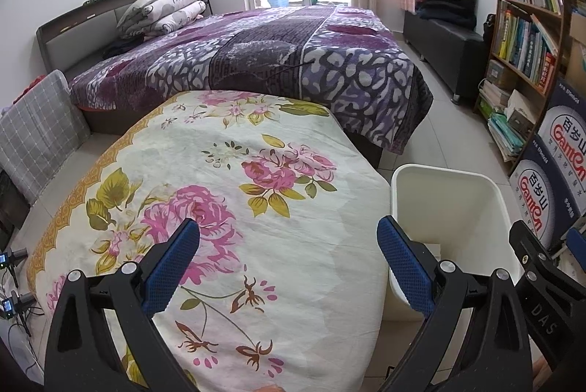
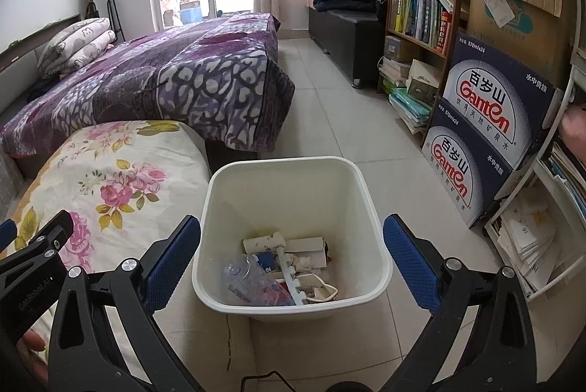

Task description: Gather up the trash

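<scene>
Now | both tongs (image 1: pixel 288 243) (image 2: pixel 292 242) released | bin (image 2: pixel 282 168) | boxes (image 2: pixel 487 121) read "Ganten"

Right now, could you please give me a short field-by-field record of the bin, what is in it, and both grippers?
bin: white plastic waste bin, upright on the tiled floor, beside the flower-print cloth surface
bin contents: clear plastic bottle, crumpled paper and cardboard scraps
left gripper: open, holding nothing, above the flowered cloth
right gripper: open, holding nothing, above the bin's opening
trash on cloth: none visible
</scene>
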A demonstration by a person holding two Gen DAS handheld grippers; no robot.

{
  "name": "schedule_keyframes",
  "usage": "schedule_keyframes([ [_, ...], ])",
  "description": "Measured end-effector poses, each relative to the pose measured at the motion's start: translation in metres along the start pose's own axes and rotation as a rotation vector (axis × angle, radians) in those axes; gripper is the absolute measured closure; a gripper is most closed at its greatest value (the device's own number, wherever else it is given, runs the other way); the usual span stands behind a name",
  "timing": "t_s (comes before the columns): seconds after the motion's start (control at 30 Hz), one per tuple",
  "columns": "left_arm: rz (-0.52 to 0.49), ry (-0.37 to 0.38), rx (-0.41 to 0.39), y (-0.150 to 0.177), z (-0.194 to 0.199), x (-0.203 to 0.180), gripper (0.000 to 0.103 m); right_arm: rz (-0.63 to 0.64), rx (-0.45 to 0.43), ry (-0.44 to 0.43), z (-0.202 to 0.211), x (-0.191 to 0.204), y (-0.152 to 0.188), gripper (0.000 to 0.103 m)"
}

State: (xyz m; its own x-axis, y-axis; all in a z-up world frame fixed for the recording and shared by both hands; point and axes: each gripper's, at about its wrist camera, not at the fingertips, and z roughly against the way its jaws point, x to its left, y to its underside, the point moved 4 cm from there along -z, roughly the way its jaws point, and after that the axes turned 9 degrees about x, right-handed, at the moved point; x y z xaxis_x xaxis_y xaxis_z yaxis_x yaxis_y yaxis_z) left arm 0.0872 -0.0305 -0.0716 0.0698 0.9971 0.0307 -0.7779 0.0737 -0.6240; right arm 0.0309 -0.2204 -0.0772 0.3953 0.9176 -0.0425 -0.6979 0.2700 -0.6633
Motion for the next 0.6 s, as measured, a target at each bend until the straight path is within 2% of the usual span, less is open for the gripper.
schedule_keyframes([
  [0.6, 0.001, -0.003, -0.001, -0.0005, -0.0022, 0.0045, 0.008, 0.001, 0.006, -0.004, -0.0021, 0.0008, 0.0016, 0.007],
])
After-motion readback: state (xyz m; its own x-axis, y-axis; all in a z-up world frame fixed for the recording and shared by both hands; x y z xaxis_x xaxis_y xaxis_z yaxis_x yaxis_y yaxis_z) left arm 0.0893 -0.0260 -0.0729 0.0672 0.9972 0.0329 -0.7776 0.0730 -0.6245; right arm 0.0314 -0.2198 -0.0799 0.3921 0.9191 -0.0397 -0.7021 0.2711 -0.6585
